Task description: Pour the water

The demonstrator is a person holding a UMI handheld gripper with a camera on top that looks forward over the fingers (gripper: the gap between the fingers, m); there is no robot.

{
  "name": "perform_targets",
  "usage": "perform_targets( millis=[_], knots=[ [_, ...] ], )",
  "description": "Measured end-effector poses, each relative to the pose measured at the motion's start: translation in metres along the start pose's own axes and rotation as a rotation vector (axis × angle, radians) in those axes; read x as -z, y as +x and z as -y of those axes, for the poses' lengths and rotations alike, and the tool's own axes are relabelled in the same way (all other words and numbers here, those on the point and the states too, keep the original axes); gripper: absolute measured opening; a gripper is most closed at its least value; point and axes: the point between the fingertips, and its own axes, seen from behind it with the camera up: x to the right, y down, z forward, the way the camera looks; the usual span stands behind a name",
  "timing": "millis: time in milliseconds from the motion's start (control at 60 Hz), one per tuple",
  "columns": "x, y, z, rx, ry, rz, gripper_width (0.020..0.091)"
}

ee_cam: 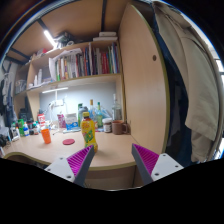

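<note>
— Two fingers (81,162) of my gripper (113,160) stood apart, holding nothing.
— And the bottle?
— My yellow bottle (89,132) stood on the desk (110,150), just beyond my left finger, near an orange cup (46,135).

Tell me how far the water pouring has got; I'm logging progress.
Nothing looks done yet. The claw is open and empty, its fingers held above the wooden desk. The yellow plastic bottle with a green cap stands upright just ahead, ungrasped. Left: grip it and pour, possibly into the orange cup further back.
</note>
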Motion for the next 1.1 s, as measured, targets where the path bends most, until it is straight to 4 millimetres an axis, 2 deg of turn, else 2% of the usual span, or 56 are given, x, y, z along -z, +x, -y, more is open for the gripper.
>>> perform_targets(
  millis=[167,283,400,517,733,800,900,1017,1100],
  knots=[
    [-0.006,0.0,-0.002,0.014,0.002,-0.012,0.0831],
    [-0.02,-0.003,-0.001,0.017,0.025,-0.013,0.083],
    [-0.04,-0.025,-0.006,-0.036,0.028,0.046,0.0827],
    [-0.072,-0.064,-0.014,-0.058,0.01,0.109,0.0827],
    [-0.154,-0.115,-0.023,0.029,-0.018,0.07,0.0826],
    [-0.178,-0.12,-0.024,0.054,-0.025,0.041,0.0823],
    [-0.206,-0.115,-0.025,0.084,-0.032,-0.021,0.0825],
    [-0.233,-0.111,-0.038,0.089,-0.068,-0.052,0.0823],
    [-0.248,-0.103,-0.04,0.105,-0.076,-0.074,0.0821]
  ],
)
